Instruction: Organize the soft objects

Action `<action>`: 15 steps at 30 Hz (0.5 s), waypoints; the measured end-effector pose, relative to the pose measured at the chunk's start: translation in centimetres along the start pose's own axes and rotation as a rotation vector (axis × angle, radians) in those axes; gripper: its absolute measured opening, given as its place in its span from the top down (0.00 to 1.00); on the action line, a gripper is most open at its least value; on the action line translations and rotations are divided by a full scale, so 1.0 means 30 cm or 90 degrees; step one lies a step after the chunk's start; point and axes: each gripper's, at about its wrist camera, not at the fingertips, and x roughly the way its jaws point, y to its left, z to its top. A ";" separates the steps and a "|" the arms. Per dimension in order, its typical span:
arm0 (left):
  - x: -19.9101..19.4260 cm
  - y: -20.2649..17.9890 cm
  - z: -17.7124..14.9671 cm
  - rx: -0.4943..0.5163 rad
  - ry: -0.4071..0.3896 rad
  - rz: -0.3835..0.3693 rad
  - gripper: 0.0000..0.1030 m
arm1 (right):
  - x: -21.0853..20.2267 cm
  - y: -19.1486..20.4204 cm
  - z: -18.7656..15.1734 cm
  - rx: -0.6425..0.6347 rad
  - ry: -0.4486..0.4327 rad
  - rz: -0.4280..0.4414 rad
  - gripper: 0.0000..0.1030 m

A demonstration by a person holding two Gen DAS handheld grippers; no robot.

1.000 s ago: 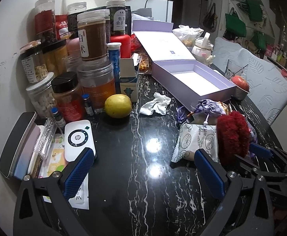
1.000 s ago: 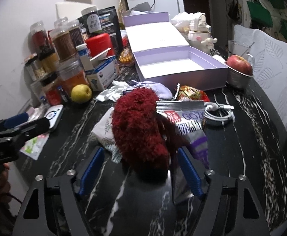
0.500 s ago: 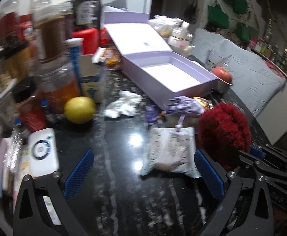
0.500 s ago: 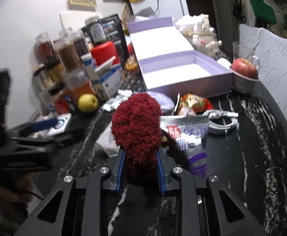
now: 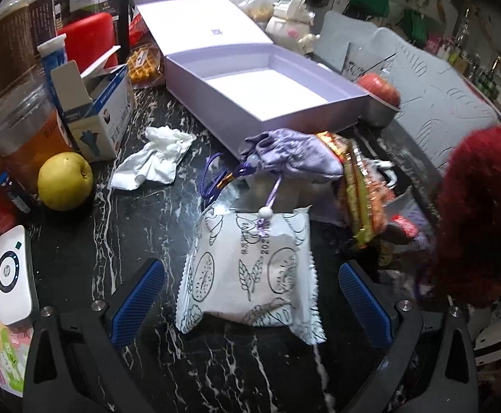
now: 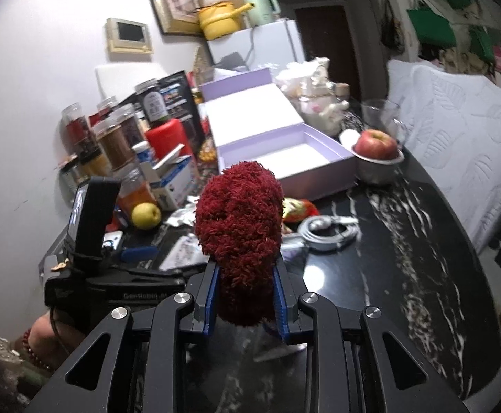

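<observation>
My right gripper (image 6: 245,304) is shut on a fuzzy dark red soft object (image 6: 240,220) and holds it lifted above the black marble table; it also shows at the right edge of the left wrist view (image 5: 480,220). My left gripper (image 5: 250,301) is open, its blue fingers on either side of a white printed pouch (image 5: 250,275) lying on the table. A lilac drawstring bag (image 5: 295,155) lies just behind the pouch. An open lilac box (image 5: 267,86) stands further back, empty inside.
Jars, a red canister (image 5: 88,38) and a blue-white carton (image 5: 102,110) crowd the left. A yellow apple (image 5: 64,180), crumpled tissue (image 5: 154,158), snack packets (image 5: 360,189), a white cable (image 6: 326,232) and a bowl with a red apple (image 6: 376,146) lie around the box.
My right gripper closed on the red fuzzy object and lifted it off the table. My left gripper moved right and forward, now straddling the white pouch.
</observation>
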 end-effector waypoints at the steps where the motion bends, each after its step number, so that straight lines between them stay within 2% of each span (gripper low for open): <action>1: 0.011 0.001 0.000 0.001 0.005 0.006 0.00 | -0.001 -0.012 -0.007 0.006 0.003 -0.006 0.74; 7: 0.075 -0.002 -0.006 0.005 0.043 0.020 0.00 | 0.002 -0.050 -0.041 0.030 0.023 -0.015 0.74; 10: 0.100 -0.003 -0.013 0.004 0.055 0.021 0.10 | 0.002 -0.047 -0.049 0.022 0.026 -0.018 0.74; 12: 0.093 -0.016 -0.020 0.024 0.042 0.038 0.25 | 0.003 -0.045 -0.054 0.019 0.028 -0.018 0.74; 15: 0.083 -0.027 -0.034 0.047 0.026 0.056 0.33 | 0.009 -0.052 -0.069 0.024 0.036 -0.019 0.74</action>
